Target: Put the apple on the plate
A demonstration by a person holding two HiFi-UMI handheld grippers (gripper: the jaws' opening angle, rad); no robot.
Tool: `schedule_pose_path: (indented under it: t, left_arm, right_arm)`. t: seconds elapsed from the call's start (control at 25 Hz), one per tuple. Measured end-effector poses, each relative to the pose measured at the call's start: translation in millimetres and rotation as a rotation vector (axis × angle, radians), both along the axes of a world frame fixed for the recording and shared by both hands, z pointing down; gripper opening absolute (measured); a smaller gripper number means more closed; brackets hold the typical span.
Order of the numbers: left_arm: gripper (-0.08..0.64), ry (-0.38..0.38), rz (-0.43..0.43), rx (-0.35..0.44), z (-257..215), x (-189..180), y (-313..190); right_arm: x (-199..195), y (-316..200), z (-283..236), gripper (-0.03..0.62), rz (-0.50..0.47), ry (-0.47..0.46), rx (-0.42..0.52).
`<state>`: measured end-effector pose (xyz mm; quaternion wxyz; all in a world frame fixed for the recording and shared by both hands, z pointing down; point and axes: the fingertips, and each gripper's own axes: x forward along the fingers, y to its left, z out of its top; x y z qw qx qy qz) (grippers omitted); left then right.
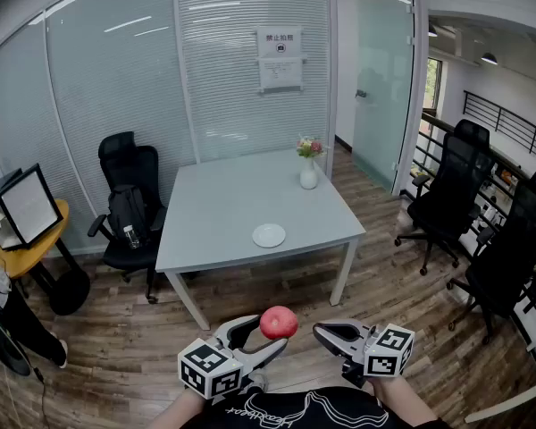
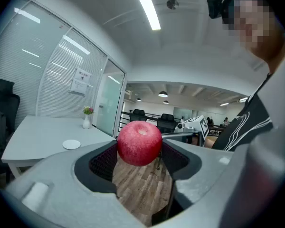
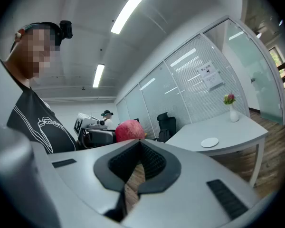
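Note:
A red apple (image 1: 278,322) is held in the air over the wooden floor, close to my body. My left gripper (image 1: 272,332) is shut on it, with the dark pads pressing both sides of the apple (image 2: 139,142). Just to its right, my right gripper (image 1: 322,332) is shut and holds nothing; in the right gripper view its tips (image 3: 138,144) meet, and the apple (image 3: 129,130) shows beyond them. A small white plate (image 1: 269,235) lies near the front edge of the grey table (image 1: 223,195), well ahead of both grippers. The plate (image 2: 71,144) is bare.
A white vase of flowers (image 1: 309,173) stands at the table's far right. A black chair with a backpack (image 1: 129,211) sits at the table's left, and more black chairs (image 1: 447,195) stand to the right. A small round table with a monitor (image 1: 25,231) is far left.

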<state>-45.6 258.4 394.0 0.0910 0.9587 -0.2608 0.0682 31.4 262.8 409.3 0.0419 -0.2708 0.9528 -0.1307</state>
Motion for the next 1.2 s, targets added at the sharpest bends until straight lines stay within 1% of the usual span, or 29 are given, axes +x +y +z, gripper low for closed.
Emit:
schedule_pose_path:
  t: [0.24, 0.44, 0.56, 0.64, 0.92, 1.08, 1.2]
  left_arm:
    - [0.301, -0.008, -0.001, -0.002, 0.9, 2.4, 8.1]
    - [0.301, -0.013, -0.011, -0.014, 2.9, -1.1, 3.5]
    - [0.301, -0.011, -0.013, -0.03, 7.4, -2.2, -3.8]
    - [0.301, -0.006, -0.004, -0.036, 9.9, -0.3, -9.6]
    - [0.301, -0.018, 0.05, -0.063, 22.8, 18.3, -41.4]
    - [0.301, -0.024, 0.066, -0.086, 29.1, 28.7, -75.2]
    - [0.301, -0.029, 0.08, -0.104, 33.9, 36.2, -111.0]
  right_arm:
    - [2.2, 7.7, 0.5, 0.008, -0.004, -0.016, -0.001]
    - [-0.2, 1.2, 2.8, 0.008, -0.007, -0.022, -0.011]
    - [-7.9, 3.3, 8.0, 0.009, -0.04, -0.001, -0.01]
    - [-7.9, 0.5, 11.1, 0.009, -0.036, 0.012, -0.008]
    - [16.2, -34.2, 23.4, 0.009, 0.043, -0.037, -0.068]
    - [27.0, -64.2, 33.5, 0.009, 0.069, -0.042, -0.108]
    - [34.7, -99.6, 37.2, 0.009, 0.085, -0.055, -0.125]
